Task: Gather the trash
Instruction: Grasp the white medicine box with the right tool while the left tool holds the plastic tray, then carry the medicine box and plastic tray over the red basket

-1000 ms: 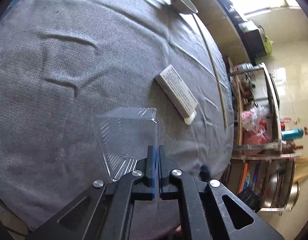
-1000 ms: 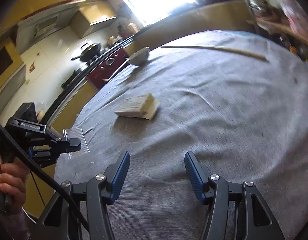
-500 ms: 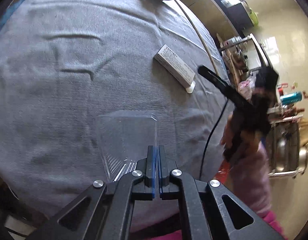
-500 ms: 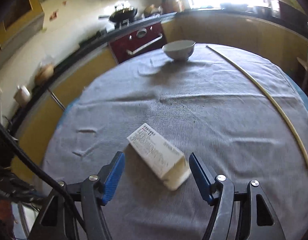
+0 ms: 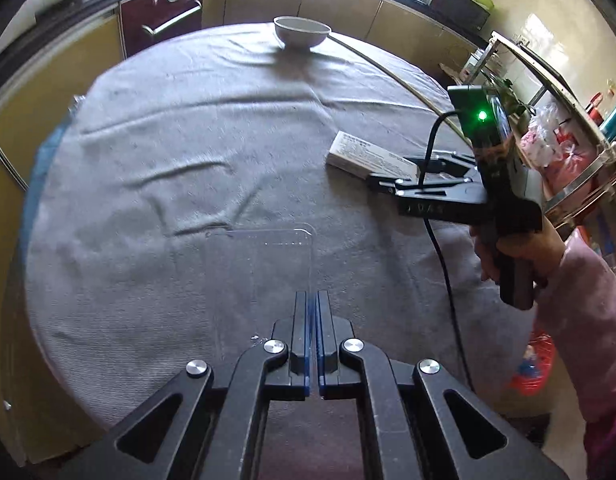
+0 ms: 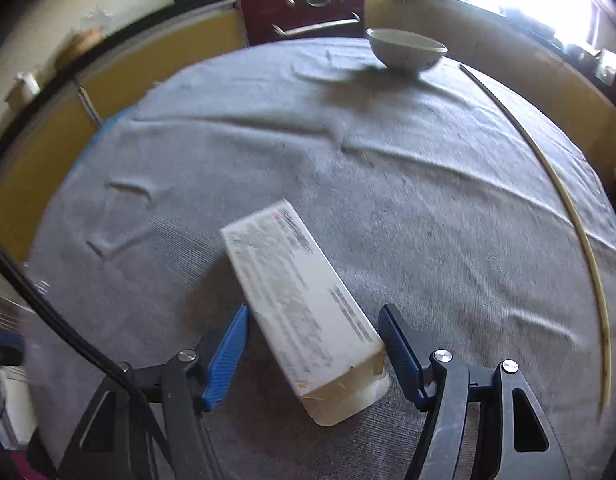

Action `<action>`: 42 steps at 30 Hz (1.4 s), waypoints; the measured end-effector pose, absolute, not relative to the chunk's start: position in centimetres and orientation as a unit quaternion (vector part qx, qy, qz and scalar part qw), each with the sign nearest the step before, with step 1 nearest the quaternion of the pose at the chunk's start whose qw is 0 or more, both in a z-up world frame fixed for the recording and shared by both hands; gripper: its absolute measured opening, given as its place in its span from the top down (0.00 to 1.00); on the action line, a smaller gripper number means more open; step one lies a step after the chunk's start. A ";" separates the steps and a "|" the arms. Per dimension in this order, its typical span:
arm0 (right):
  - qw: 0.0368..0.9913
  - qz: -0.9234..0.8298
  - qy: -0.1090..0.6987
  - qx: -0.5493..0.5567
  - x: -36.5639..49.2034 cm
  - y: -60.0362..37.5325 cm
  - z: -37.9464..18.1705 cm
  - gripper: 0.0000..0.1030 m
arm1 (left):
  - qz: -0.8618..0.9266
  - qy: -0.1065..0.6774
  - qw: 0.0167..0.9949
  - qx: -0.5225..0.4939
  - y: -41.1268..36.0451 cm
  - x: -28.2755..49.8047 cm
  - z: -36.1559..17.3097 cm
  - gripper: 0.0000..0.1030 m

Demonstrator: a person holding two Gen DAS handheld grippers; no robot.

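Left gripper (image 5: 312, 308): jaws pressed together on the right edge of a clear plastic container (image 5: 259, 276), which is held out in front of the fingers above the near part of the table. The container is thin, transparent and roughly rectangular with rounded corners; the grey cloth shows straight through it, and only its glinting rim outlines it.

Right gripper (image 6: 312, 344): jaws spread wide, blue-padded fingers (image 6: 227, 354) on either side of the near end of a carton (image 6: 299, 304). The right pad sits just beside the carton's corner; whether it touches cannot be told. From the left wrist view the right gripper (image 5: 382, 184) reaches in from the right, a green light lit on its body, held in a hand with a pink sleeve.

The carton (image 5: 370, 156) is a long white box lying flat, angled away to the left, with lines of small blurred print on its top face. Its near end face is tan and looks scuffed or torn.

Beyond: wrinkled grey tablecloth (image 6: 408, 208) over a round table. A white bowl (image 6: 406, 48) stands at the far edge. A long thin stick (image 6: 580, 224) lies along the right side.
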State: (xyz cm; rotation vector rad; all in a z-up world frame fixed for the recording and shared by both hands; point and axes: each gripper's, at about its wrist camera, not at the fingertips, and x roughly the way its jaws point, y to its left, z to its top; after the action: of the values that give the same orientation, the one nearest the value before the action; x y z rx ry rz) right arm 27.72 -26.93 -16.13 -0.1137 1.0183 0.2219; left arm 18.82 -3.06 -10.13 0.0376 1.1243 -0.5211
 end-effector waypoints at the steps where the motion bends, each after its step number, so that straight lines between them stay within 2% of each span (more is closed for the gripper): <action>1: 0.868 0.103 0.483 -0.051 27.5 -26.9 -16.2 0.35 | -0.240 0.523 0.818 0.022 -3.1 18.7 -10.0 0.98; 6: 0.880 0.075 0.469 -0.016 26.1 -27.1 -16.0 0.44 | -0.216 0.505 0.835 0.043 -3.0 17.8 -9.5 0.98; 9: 0.885 0.066 0.461 0.022 24.6 -27.5 -15.6 0.46 | -0.203 0.488 0.847 0.054 -2.9 16.9 -8.8 0.98; 18: 0.891 0.061 0.439 0.104 18.4 -27.7 -14.3 0.48 | -0.195 0.453 0.866 0.080 -3.6 13.9 -6.9 0.98; 34: 0.891 0.057 0.425 0.145 7.6 -27.2 -14.0 0.49 | -0.187 0.426 0.878 0.116 -5.3 9.5 -6.6 0.98; 42: 0.849 0.066 0.415 0.320 2.9 -33.5 -14.9 0.49 | -0.251 0.451 0.848 0.119 -9.9 9.9 -8.3 0.98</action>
State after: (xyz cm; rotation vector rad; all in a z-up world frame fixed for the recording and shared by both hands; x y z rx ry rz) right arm 2.87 -33.51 -14.91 0.6742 0.8736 0.1392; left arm 9.88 -9.87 -8.32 0.2507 0.9506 -0.5297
